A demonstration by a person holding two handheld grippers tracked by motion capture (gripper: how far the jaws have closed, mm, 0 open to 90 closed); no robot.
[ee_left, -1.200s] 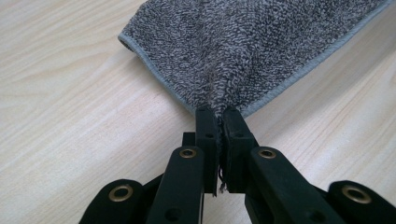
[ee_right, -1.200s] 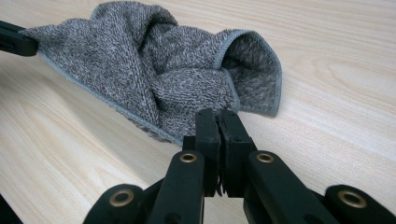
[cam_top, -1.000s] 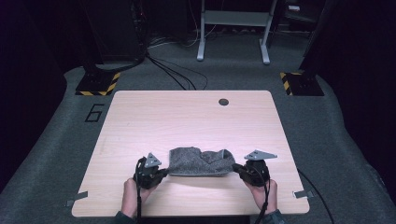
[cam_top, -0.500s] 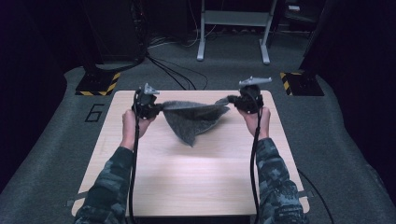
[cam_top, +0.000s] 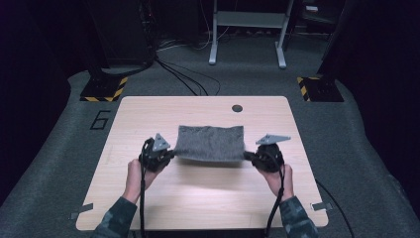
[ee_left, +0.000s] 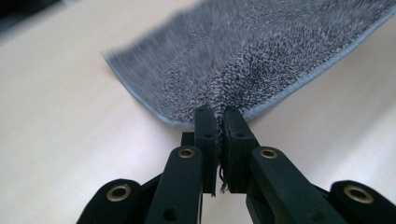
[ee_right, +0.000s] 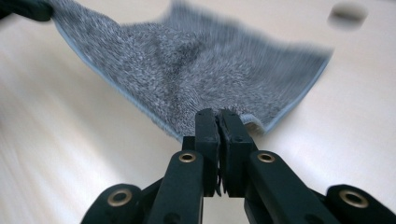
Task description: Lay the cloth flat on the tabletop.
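Since the earlier frame both grippers have drawn back from the table's [cam_top: 148,198] far edge, spreading the grey towel [cam_top: 210,143] out. Left gripper [cam_top: 168,154] and right gripper [cam_top: 249,156] each clamp 1 near corner. Judged step: laying flat; next, lower and release. The gripper views show cloth pinched between pads [ee_left: 205,128].

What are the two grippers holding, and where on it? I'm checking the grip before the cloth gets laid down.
Both hold the grey towel: the left gripper pinches its near left corner, the right gripper its near right corner, spread over the table.
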